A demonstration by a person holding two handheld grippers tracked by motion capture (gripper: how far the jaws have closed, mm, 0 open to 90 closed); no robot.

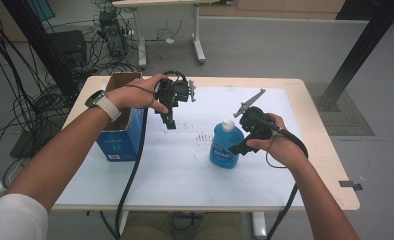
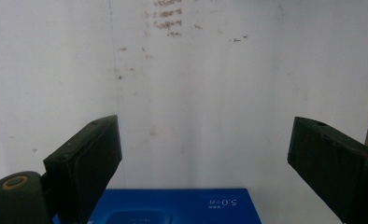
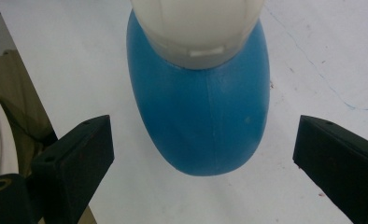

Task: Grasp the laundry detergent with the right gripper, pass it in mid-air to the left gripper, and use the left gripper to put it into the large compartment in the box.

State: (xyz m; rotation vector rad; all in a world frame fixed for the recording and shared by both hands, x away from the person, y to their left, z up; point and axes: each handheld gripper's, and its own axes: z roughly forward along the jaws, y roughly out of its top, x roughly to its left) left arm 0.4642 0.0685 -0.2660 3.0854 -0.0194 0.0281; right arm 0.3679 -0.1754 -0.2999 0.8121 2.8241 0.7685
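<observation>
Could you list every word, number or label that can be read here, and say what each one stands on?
"5.0", seen upside down in the left gripper view, with small blurred characters beside it: on the blue box.
White lettering on the blue bottle label: too blurred to read.
Small white print low on the blue box in the high view: too small to read.
Dark marks on the white table cover: illegible.

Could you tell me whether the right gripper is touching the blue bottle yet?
Apart. In the right gripper view, the right gripper is open, with white table visible between each finger and the blue bottle.
</observation>
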